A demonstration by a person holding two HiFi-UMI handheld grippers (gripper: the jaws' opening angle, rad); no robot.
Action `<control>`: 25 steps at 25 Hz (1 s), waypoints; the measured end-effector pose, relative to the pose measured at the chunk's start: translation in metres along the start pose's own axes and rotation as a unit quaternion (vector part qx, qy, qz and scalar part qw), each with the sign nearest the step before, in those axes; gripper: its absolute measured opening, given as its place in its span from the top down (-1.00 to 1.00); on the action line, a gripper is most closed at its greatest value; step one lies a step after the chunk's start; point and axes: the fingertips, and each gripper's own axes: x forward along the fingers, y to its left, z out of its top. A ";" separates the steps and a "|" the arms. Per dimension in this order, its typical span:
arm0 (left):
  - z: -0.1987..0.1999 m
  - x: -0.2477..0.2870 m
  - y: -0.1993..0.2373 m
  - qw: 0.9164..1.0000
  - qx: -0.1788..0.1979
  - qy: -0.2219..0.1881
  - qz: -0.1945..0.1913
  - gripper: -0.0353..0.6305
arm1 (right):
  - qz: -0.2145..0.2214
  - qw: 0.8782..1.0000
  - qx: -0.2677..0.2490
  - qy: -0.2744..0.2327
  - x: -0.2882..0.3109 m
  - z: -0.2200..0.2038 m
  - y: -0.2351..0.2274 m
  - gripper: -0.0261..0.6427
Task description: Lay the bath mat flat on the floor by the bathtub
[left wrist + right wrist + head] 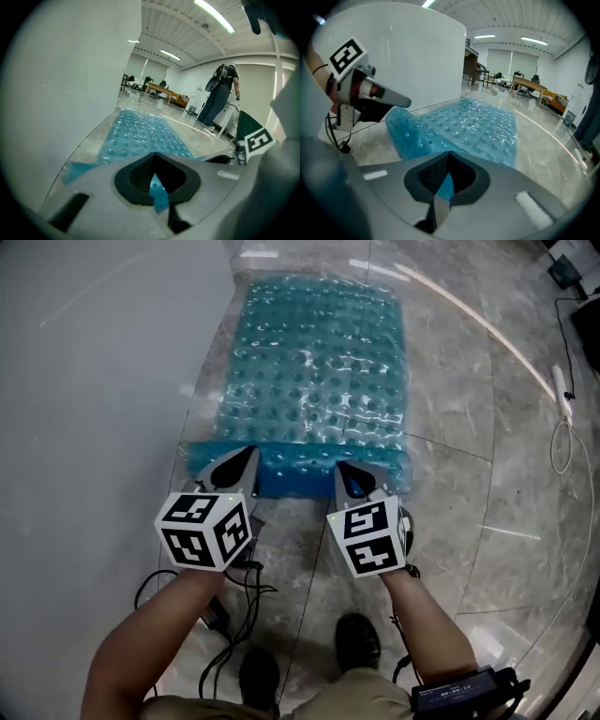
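Note:
A translucent blue bath mat [317, 371] with rows of bumps lies stretched over the marble floor beside the white bathtub wall [94, 381]. Its near edge is lifted and rolled slightly. My left gripper [246, 463] is shut on the mat's near left corner; blue mat [157, 192] shows pinched between its jaws. My right gripper [349, 474] is shut on the near right corner, with the mat [445, 187] clamped in its jaws. In the right gripper view the mat [473, 124] runs away along the tub [393, 61], and the left gripper [401, 101] shows at its rolled edge.
The tub wall fills the left of the head view. Black cables [225, 615] hang by my feet, and a white cord [562, 418] lies on the floor at right. A person [220, 98] stands far off; tables [164, 91] are in the distance.

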 end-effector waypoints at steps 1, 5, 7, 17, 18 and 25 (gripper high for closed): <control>-0.002 0.006 0.000 1.000 0.010 0.006 -0.001 0.87 | 0.000 1.000 -0.006 0.006 -0.005 -0.007 0.005 0.90; -0.026 0.024 0.012 0.998 0.017 0.054 0.002 0.87 | 0.038 0.998 -0.031 0.038 -0.029 -0.026 0.029 0.90; -0.039 0.023 0.014 0.997 0.018 0.077 0.001 0.87 | 0.042 0.998 -0.013 0.034 -0.042 -0.017 0.030 0.90; -0.143 -0.054 -0.015 0.988 -0.061 0.140 -0.034 0.87 | -0.048 0.994 0.094 0.038 -0.097 -0.023 0.038 0.90; -0.151 -0.064 -0.020 0.987 -0.069 0.141 -0.043 0.87 | -0.060 0.993 0.095 0.035 -0.093 -0.025 0.038 0.90; -0.156 -0.130 -0.042 0.988 -0.098 0.097 -0.076 0.87 | -0.075 0.995 0.019 0.064 -0.050 -0.048 0.055 0.90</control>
